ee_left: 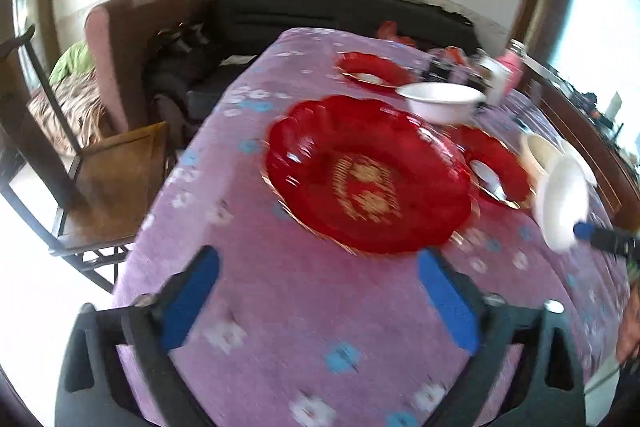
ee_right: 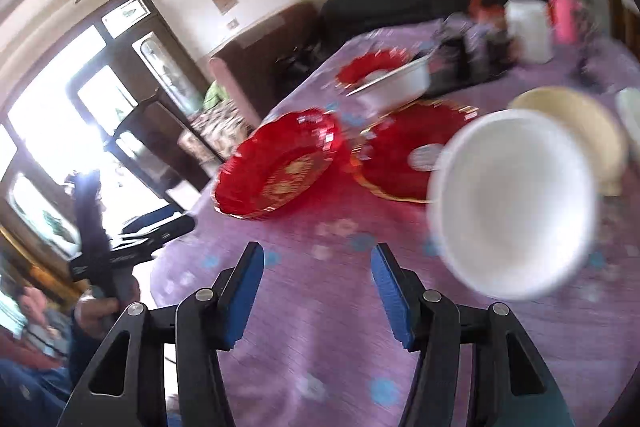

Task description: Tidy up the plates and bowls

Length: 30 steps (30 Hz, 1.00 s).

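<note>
A large red scalloped glass dish [ee_left: 368,175] with a gold emblem sits on the purple flowered tablecloth [ee_left: 304,307], just ahead of my left gripper [ee_left: 318,263], which is open and empty. Two smaller red plates [ee_left: 494,167] [ee_left: 372,69] lie to its right and behind it. A white bowl [ee_left: 440,101] stands between them. My right gripper [ee_right: 318,265] is open. A small white bowl [ee_right: 512,203] is tilted in the air just right of its right finger; in the left wrist view it [ee_left: 562,201] touches a blue fingertip [ee_left: 584,229]. A cream bowl [ee_right: 576,127] stands behind it.
Jars, a pink bottle [ee_right: 564,7] and a white container [ee_right: 528,31] crowd the table's far right. A wooden chair [ee_left: 100,179] stands off the table's left edge. A dark sofa [ee_left: 340,11] lies beyond the far edge. The hand holding the left gripper [ee_right: 104,259] shows at the left.
</note>
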Motion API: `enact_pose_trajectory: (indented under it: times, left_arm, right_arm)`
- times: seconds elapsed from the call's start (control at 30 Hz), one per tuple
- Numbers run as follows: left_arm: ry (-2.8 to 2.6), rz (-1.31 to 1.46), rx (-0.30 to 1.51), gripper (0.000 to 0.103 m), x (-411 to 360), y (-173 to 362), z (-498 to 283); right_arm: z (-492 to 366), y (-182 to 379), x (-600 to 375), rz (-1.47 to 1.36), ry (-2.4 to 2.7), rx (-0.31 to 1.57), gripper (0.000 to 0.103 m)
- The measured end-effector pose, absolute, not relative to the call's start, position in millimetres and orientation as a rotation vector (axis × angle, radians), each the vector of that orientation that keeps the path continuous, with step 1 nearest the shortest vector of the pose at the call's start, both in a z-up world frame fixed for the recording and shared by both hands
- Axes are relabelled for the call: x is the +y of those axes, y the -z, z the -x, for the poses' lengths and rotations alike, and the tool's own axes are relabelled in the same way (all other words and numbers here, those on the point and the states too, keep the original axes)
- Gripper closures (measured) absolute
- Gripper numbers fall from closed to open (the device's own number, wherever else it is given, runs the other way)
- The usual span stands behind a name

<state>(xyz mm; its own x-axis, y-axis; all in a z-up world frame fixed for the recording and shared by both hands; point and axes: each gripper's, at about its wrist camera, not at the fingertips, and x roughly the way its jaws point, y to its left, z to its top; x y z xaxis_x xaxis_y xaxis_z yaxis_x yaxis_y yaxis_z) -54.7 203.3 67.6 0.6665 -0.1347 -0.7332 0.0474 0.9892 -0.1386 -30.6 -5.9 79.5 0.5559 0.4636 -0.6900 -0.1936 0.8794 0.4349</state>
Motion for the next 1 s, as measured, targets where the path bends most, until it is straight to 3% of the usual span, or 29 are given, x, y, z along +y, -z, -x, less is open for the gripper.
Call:
enact_pose_trajectory:
  times: [0.07,0.33,0.4,0.47,0.5,0.57,0.73,1.0]
  left_arm:
    - [0.100,0.159,0.870,0.034,217,-64,38]
    - [0.115,0.231,0.931,0.034,239,-55,-13]
    - [0.108,0.232,0.938,0.034,240,-52,-19]
    - [0.118,0.235,0.953,0.035,241,-47,-28]
    - [0.120,0.238,0.958,0.041,241,-45,-32]
    - [0.119,0.244,0.983,0.055,242,-37,-42]
    - [0.138,0.258,1.024,0.076,238,-20,-57]
    - [0.162,0.224,1.027,0.079,227,-18,-19]
  right_arm:
    - [14,-75,7,-0.356,-0.409,0.921,0.047]
    - [-40,-51,25,-0.448,-0.370,0.982,0.048]
    - [-52,-44,22,-0.468,-0.354,1.002,0.062]
    - [-63,-40,22,-0.478,-0.352,1.014,0.064]
    - [-69,-37,25,-0.471,-0.342,1.020,0.065]
    - [-77,-33,29,-0.471,-0.335,1.032,0.076]
    - [-97,-21,33,-0.459,-0.299,1.048,0.090]
    - [-77,-24,36,-0.431,-0.308,1.051,0.091]
